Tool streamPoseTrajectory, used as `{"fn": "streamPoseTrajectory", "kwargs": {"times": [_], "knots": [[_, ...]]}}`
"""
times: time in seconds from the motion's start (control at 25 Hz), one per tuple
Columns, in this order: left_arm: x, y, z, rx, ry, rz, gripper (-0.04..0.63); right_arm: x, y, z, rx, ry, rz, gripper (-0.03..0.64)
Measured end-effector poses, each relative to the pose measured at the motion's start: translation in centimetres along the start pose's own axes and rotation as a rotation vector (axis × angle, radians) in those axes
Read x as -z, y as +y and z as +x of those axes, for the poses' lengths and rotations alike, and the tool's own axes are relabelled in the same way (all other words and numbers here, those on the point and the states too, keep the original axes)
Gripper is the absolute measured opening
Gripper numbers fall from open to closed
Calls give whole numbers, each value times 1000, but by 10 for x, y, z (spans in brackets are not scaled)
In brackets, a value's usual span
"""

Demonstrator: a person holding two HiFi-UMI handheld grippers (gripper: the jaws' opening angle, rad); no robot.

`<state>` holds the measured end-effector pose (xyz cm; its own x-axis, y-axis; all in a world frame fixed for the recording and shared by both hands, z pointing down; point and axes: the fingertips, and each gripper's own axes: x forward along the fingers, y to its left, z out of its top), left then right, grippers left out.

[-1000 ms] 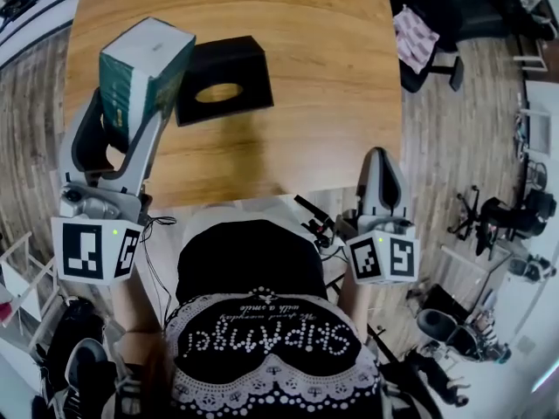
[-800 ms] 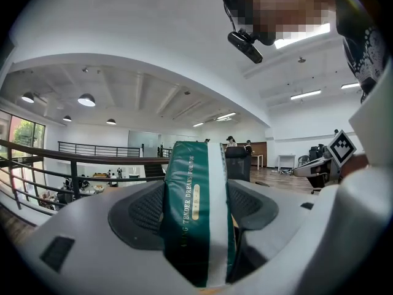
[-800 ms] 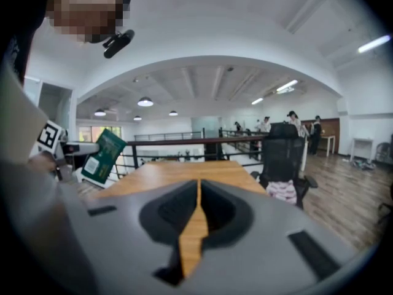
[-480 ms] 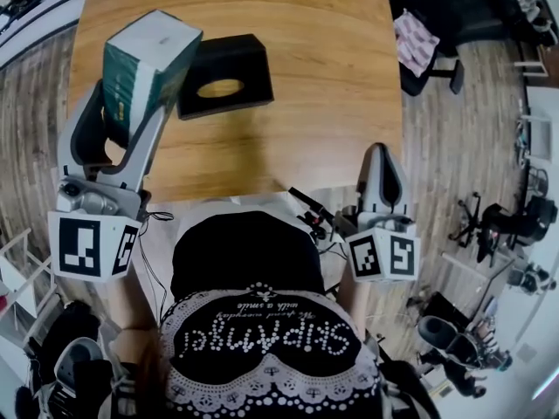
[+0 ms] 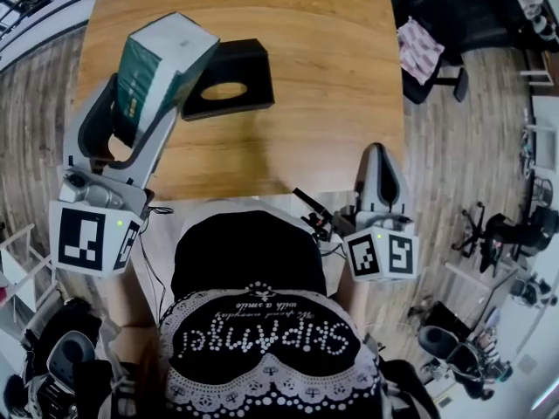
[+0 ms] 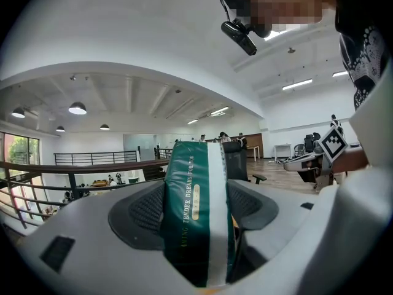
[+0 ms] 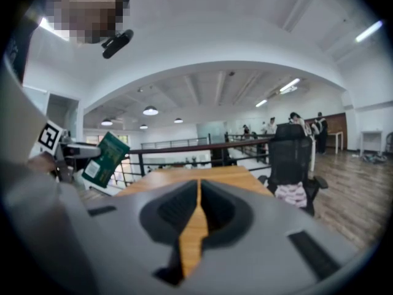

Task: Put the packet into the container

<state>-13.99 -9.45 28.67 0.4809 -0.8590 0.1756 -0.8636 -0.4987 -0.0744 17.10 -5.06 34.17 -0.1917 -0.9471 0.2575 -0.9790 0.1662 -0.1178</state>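
A green and white packet (image 5: 160, 70) is clamped between the jaws of my left gripper (image 5: 131, 116), lifted above the wooden table's left side. The left gripper view shows the packet (image 6: 196, 208) upright between the two pads. A black container (image 5: 229, 78) with an oval opening on top sits on the table, just right of the held packet. My right gripper (image 5: 381, 168) hovers at the table's near edge with its jaws closed and nothing between them. The right gripper view catches the packet (image 7: 105, 159) at far left.
The round wooden table (image 5: 314, 68) fills the upper middle of the head view. A black office chair (image 5: 430, 46) with a pink cloth stands off the table's right edge. Wooden floor surrounds it. The person's torso fills the lower middle.
The left gripper has carried the packet a little up and to the right, closer to the black container. The right gripper has stayed in place.
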Motion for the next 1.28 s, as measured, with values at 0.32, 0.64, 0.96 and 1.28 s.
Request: {"fn": "streamPoseTrajectory", "kwargs": {"times": [0.32, 0.64, 0.96, 1.28], "knots": [[-2, -3, 11, 30, -1, 1, 341, -2, 0, -4, 2, -1, 4, 40], [5, -11, 32, 83, 22, 8, 341, 2, -2, -3, 5, 5, 28, 40], [1, -27, 43, 119, 53, -1, 341, 0, -11, -12, 16, -6, 55, 40], [10, -30, 54, 146, 62, 9, 341, 0, -8, -12, 10, -7, 57, 40]]}}
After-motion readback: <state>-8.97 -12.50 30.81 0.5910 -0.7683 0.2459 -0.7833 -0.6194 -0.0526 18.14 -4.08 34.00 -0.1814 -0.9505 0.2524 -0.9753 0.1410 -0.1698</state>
